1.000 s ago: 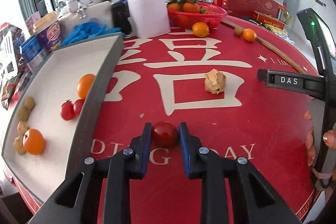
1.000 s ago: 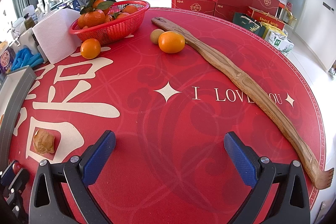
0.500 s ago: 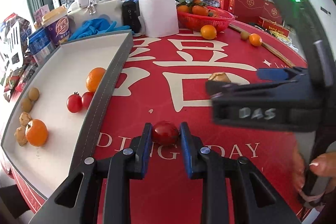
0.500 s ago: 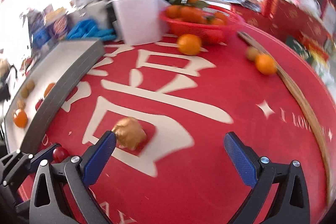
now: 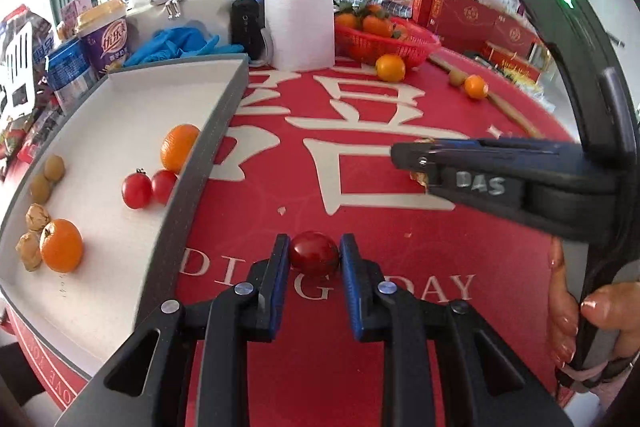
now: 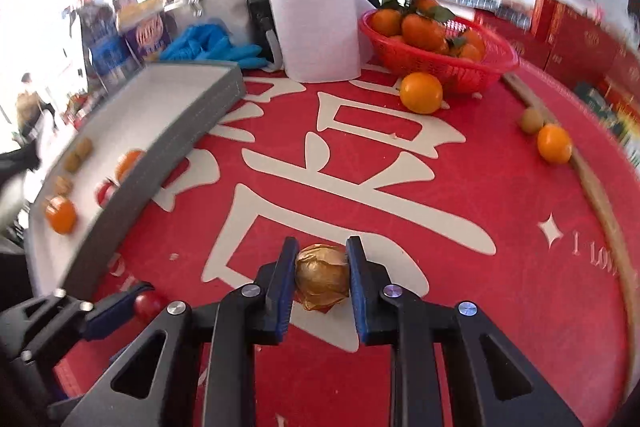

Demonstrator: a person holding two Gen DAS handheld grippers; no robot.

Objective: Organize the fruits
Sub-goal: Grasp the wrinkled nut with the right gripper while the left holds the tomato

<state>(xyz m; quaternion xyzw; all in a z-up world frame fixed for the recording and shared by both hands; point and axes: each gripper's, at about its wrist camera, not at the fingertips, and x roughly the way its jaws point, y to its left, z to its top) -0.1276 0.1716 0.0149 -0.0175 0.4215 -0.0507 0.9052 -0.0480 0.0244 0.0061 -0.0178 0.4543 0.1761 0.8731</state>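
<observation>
Now the left gripper (image 5: 314, 255) has its jaws clenched on a cherry tomato (image 5: 314, 253) resting on the red counter (image 5: 400, 227), just beside the grey tray (image 5: 192, 187), much as a second ago. Further right, the right gripper (image 6: 322, 277) grips a walnut (image 6: 322, 277) on the white character, jaws narrow and pads pressing its sides. A second ago those jaws gaped wide over bare counter, the walnut off to their left.
</observation>
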